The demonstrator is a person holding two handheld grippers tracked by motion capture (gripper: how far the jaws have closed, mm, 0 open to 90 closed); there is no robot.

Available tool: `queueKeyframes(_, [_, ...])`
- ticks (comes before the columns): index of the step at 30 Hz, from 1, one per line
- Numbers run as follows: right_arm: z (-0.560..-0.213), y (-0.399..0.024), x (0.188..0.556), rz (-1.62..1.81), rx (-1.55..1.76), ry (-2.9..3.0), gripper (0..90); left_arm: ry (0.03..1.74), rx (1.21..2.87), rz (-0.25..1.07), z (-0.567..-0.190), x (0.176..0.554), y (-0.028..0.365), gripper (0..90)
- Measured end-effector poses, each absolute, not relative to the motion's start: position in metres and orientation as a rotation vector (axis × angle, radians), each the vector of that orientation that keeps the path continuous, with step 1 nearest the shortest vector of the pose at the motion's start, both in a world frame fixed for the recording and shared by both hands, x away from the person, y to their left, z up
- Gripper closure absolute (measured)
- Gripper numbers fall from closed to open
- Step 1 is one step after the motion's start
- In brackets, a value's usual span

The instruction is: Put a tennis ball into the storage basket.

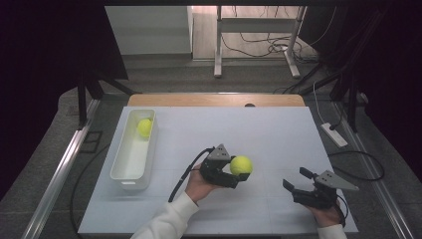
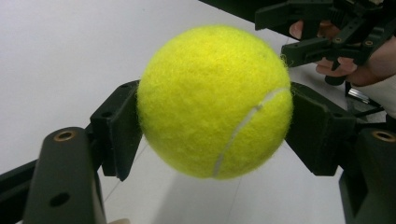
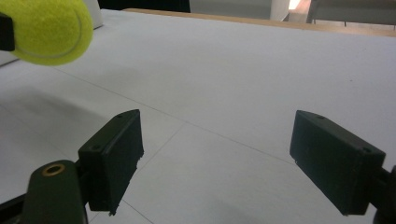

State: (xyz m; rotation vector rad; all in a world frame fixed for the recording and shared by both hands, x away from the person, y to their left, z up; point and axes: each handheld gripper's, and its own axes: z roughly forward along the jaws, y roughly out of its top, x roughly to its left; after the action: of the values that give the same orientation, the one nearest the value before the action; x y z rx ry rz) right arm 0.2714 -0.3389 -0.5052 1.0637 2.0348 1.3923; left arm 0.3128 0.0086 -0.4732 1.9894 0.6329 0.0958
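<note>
A yellow tennis ball (image 1: 241,165) is held above the white table, with my left gripper (image 1: 238,172) shut on it near the table's middle. In the left gripper view both black pads press the ball (image 2: 215,100) from either side, clear of the surface. A second tennis ball (image 1: 145,127) lies in the far end of the white bin (image 1: 125,172) at the left. My right gripper (image 1: 296,181) rests near the front right of the table, jaws wide apart with nothing between them (image 3: 215,158). The held ball (image 3: 49,28) appears at the top left of the right gripper view.
The white sheet (image 1: 278,134) covers the table, with a wooden edge (image 1: 214,99) at the far side. A power strip (image 1: 334,134) and cables lie on the floor to the right. A desk frame (image 1: 259,45) stands beyond the table.
</note>
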Motion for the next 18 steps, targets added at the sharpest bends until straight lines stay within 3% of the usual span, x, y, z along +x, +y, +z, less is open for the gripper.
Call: queueKeyframes(18, [-0.505,-0.338,0.273,1.394,1.061,2.036,16.9,0.676,1.946,0.166,-0.459,0.31,0.037,26.9])
